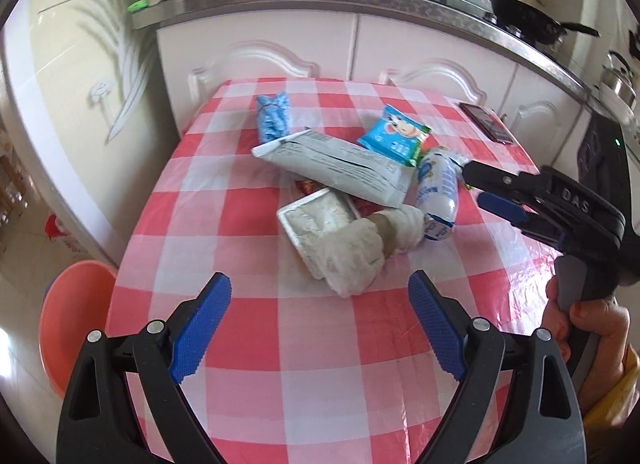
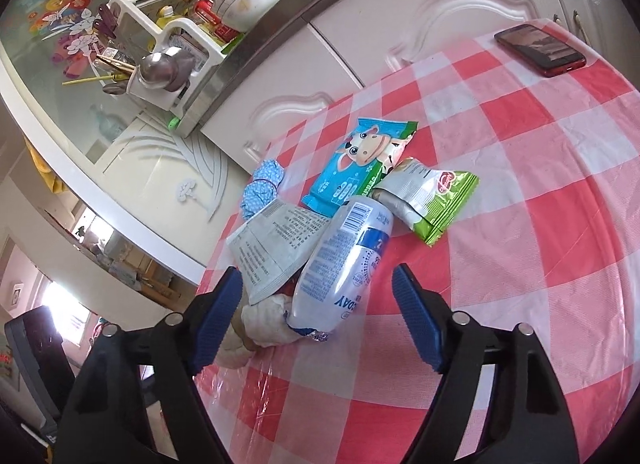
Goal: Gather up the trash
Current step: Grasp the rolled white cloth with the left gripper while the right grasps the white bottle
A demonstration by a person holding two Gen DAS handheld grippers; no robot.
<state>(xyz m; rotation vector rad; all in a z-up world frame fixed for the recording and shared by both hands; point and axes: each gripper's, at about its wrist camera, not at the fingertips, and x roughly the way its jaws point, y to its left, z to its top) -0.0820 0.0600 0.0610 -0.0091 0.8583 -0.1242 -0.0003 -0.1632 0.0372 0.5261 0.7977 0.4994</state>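
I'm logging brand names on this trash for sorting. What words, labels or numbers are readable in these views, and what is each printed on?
"DAS": raised letters on the black body of the right gripper.
"DAY": blue letters, upside down, near the bottom of the white plastic bottle; the start of the word is hidden.
Barcode and small print on the bottle: too small to read.
Grey printed pouch: dense text, unreadable.
Blue cow-picture packet: unreadable.
Green snack packet: red logo, blurred.
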